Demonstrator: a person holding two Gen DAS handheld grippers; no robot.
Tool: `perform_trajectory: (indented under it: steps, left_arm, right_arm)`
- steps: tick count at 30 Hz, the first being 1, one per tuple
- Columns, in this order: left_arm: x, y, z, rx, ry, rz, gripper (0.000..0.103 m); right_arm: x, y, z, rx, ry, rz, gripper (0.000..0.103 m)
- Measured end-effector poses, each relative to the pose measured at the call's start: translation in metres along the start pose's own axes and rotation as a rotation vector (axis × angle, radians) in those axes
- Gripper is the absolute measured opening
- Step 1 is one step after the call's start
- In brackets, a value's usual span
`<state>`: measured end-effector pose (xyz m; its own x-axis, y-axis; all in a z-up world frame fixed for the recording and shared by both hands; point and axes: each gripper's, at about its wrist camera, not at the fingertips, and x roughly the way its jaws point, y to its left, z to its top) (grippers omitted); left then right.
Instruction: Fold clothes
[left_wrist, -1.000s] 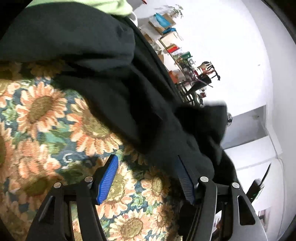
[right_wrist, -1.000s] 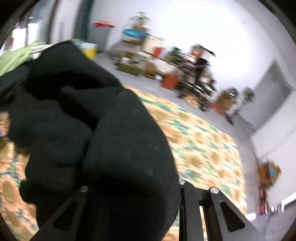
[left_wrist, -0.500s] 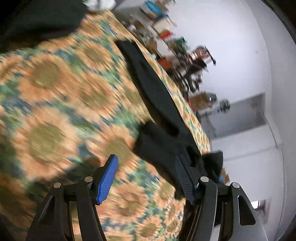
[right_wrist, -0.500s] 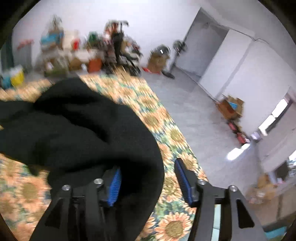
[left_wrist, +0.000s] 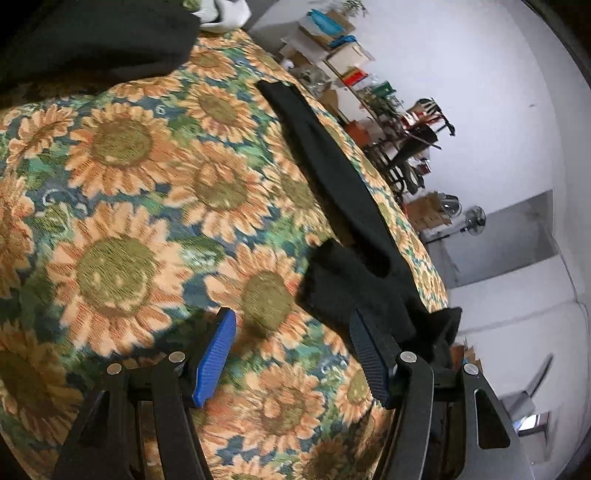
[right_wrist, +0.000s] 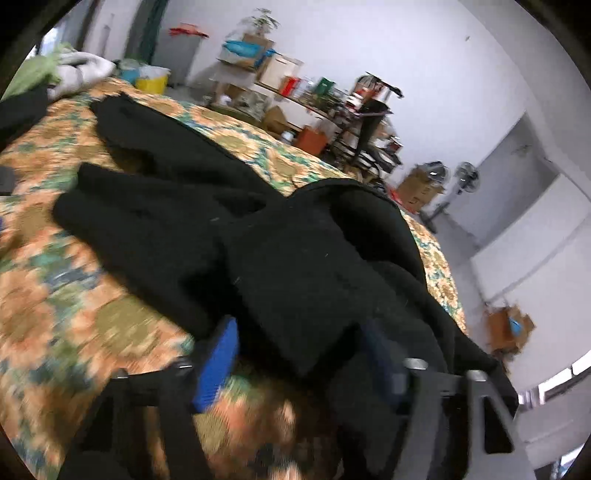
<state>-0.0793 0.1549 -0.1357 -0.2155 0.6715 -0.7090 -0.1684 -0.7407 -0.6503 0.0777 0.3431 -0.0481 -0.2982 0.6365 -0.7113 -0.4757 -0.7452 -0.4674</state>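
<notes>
So the black garment (right_wrist: 280, 266) is a thick, fuzzy, fleece-looking thing, plain black all over with bits of pale lint stuck to it. It's lying rumpled on the sunflower cloth (left_wrist: 122, 206) that covers the worktop. From the right wrist view one long narrow part runs off toward the far end of the cloth, a shorter flap sticks out to the left, and the bulk is bunched up in a hump near the camera with a rounded fold at the top, maybe a hood, can't say for sure.

The right claw (right_wrist: 299, 354) has a fold of that garment sitting between its blue pads (right_wrist: 218, 358). Its jaws have just been closing, but there's still a visible gap beside the left pad, and the frame is too blurry to say whether it's actually pinching.

The left claw (left_wrist: 291, 354) is spread wide over bare sunflower print, nothing between its pads. The garment's edge lies just beside its right finger (left_wrist: 369, 354).

A second dark pile (left_wrist: 92, 37) sits at the far left corner of the cloth, with some white and green laundry (right_wrist: 74, 70) behind it. Shelves of clutter (right_wrist: 295, 88) line the white back wall.
</notes>
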Motion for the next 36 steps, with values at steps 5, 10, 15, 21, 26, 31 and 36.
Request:
perform_trajectory:
  steps: [5,10,15,21,26,31,36]
  left_arm:
    - [0.006,-0.021,-0.004,0.009,0.002,-0.043,0.065]
    - [0.035,-0.066,-0.027,0.032,0.085,-0.100,0.065]
    - [0.070,-0.129,-0.074,0.146,0.248,-0.168,0.065]
    - [0.095,-0.156,-0.103,0.211,0.313,-0.156,0.065]
    - [0.114,-0.148,-0.095,0.112,0.276,-0.041,0.064]
    - [0.140,-0.158,-0.082,0.122,0.321,0.013,0.046]
    - [0.138,-0.146,-0.061,0.149,0.277,0.003,0.004]
  right_arm:
    - [-0.006,-0.074,0.004,0.156,-0.003,-0.077,0.003]
    - [-0.029,-0.191,-0.021,0.375,0.013,-0.272,0.003]
    - [-0.050,-0.309,-0.110,0.645,0.162,-0.570,0.011]
    - [-0.085,-0.308,-0.177,0.748,0.143,-0.446,0.056]
    - [-0.085,-0.232,-0.149,0.542,0.050,-0.202,0.064]
    - [-0.055,-0.146,-0.096,0.294,0.015,0.005,0.073]
    - [-0.027,-0.092,-0.069,0.132,0.036,0.023,0.079]
